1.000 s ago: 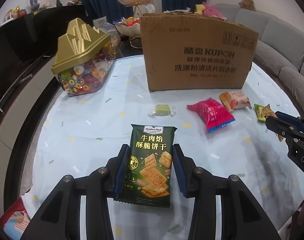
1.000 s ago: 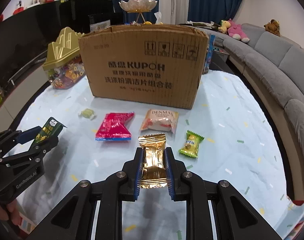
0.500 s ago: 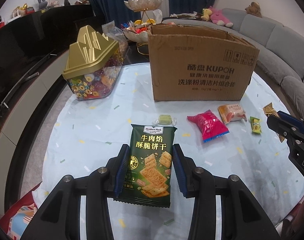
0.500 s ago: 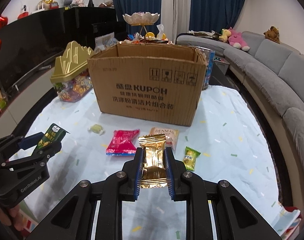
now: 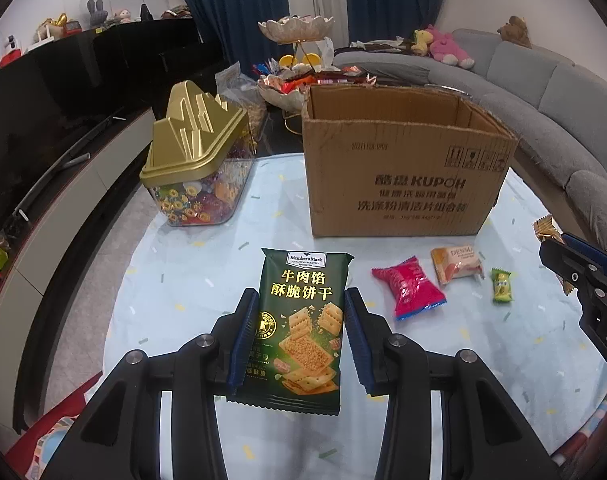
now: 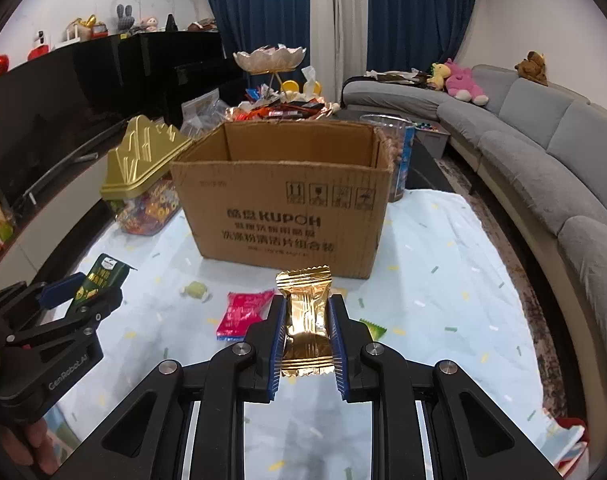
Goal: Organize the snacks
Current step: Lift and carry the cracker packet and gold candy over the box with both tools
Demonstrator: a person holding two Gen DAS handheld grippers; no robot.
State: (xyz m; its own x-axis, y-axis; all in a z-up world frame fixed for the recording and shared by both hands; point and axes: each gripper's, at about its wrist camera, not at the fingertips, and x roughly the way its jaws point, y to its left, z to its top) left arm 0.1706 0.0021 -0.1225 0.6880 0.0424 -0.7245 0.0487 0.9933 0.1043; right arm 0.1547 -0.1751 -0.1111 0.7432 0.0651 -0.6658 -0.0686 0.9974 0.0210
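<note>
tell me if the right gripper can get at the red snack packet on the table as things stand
Probably not yet. The right gripper has its jaws shut on a gold wrapped snack, so there is no room for the red snack packet. The packet itself lies uncovered on the table just below and left of it.

A matt corrugated cardboard box (image 6: pixel 287 204) stands behind a glossy gold foil wrapper (image 6: pixel 305 320), a shiny green plastic packet (image 5: pixel 301 328) and a metallic-gold lid (image 5: pixel 193 132).

A table (image 5: pixel 183 312) under a pale blue speckled cloth carries an open cardboard box (image 5: pixel 407 184), a gold-lidded candy jar (image 5: pixel 195 168), and loose red (image 5: pixel 409 292), orange (image 5: pixel 455 264), green (image 5: pixel 502 285) and small pale green (image 6: pixel 195 290) snack packets.
</note>
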